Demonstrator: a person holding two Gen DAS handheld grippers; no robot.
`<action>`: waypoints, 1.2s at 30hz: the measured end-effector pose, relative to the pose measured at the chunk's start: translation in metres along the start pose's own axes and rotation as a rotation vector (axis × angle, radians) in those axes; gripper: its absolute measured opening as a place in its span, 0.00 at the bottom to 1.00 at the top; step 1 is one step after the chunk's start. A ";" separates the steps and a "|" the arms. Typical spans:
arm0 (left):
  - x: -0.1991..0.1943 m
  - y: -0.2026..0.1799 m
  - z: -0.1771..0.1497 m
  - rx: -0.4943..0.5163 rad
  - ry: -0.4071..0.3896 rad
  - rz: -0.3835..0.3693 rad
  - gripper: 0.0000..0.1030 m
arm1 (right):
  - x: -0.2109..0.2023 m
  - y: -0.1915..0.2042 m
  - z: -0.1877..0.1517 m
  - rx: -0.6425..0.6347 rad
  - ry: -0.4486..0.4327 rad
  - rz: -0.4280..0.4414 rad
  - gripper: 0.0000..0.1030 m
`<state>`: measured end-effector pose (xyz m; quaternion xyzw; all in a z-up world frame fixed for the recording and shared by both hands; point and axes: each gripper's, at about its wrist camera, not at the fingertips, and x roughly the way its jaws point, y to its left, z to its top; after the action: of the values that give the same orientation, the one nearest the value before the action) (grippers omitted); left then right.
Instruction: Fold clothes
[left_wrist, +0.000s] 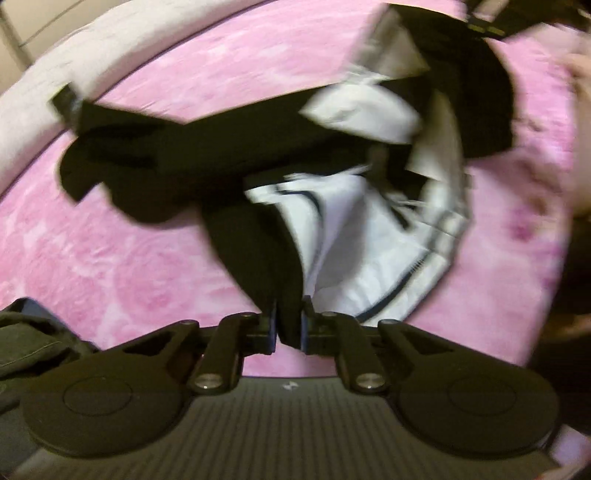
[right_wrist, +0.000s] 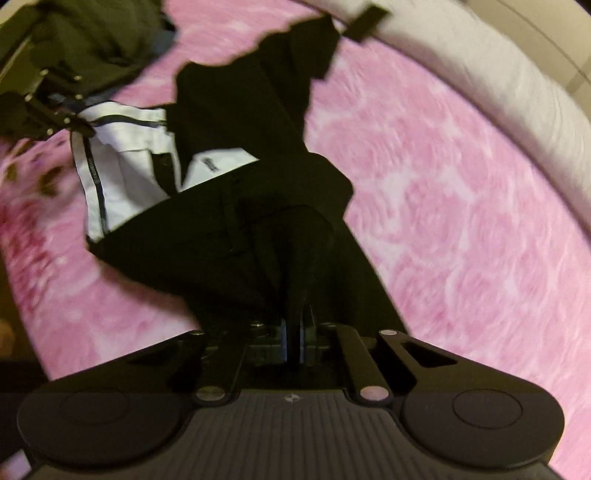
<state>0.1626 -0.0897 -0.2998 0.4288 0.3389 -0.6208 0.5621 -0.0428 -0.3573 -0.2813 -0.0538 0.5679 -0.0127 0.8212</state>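
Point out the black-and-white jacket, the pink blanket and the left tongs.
black-and-white jacket (left_wrist: 343, 236): left wrist view, on its white lining.
pink blanket (right_wrist: 461, 192): right wrist view, on a bare patch.
left tongs (left_wrist: 289, 325): left wrist view, between the tips, which pinch black fabric.

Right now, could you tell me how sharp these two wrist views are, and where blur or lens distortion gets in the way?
Left wrist view: the black-and-white garment is smeared by motion blur, while the left gripper clamped on it stays sharp. Right wrist view: the pink blanket is streaked too, the right gripper pinching black fabric stays crisp; in both, fisheye bends the bed's pale edge.
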 end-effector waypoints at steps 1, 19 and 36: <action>-0.013 -0.010 0.003 0.010 -0.003 -0.029 0.08 | -0.016 -0.004 -0.001 -0.029 -0.021 -0.001 0.04; -0.033 -0.325 0.276 0.097 -0.362 -0.475 0.00 | -0.213 -0.189 -0.153 -0.229 -0.253 -0.326 0.01; 0.094 -0.234 0.287 0.044 -0.024 -0.043 0.50 | -0.156 -0.262 -0.303 0.466 -0.091 -0.435 0.70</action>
<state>-0.1122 -0.3549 -0.2844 0.4262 0.3272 -0.6451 0.5433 -0.3703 -0.6276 -0.2150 0.0151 0.4877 -0.3150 0.8140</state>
